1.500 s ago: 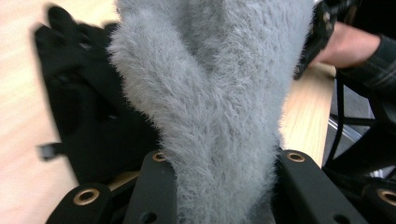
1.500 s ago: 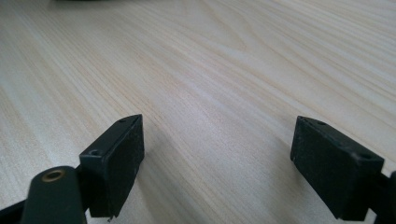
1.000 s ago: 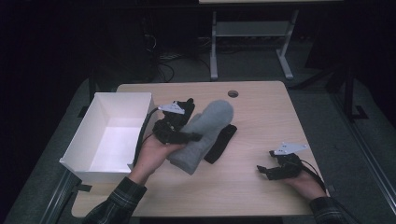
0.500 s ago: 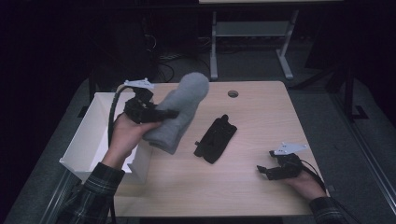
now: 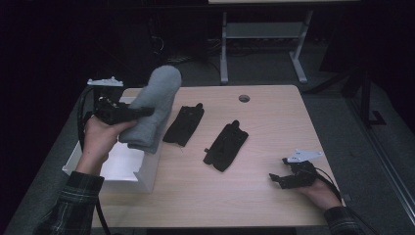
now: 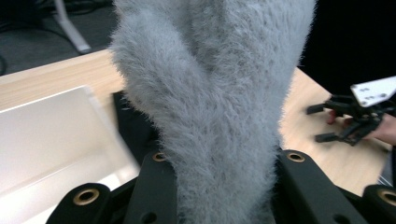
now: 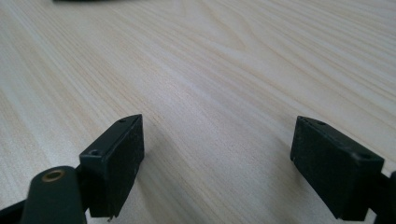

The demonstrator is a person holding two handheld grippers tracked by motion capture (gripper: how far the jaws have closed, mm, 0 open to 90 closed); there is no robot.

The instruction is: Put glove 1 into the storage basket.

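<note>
Your left gripper (image 5: 142, 111) clamps a fuzzy grey mitten (image 5: 152, 107), now carried left over the white box (image 5: 142, 169); your right gripper (image 5: 276, 178) rests open.

A light wooden table (image 5: 264, 196) with pale grain and a small round hole (image 5: 243, 98) near its far edge stands on a dark grey floor (image 5: 342, 93). Beyond the far edge, well away from both grippers, a grey metal stand (image 5: 259, 34) rests on two splayed feet. Dark cables (image 5: 166, 54) lie on the floor ahead of the left gripper. The surroundings are unlit and nearly black; light falls mainly on the tabletop.
</note>
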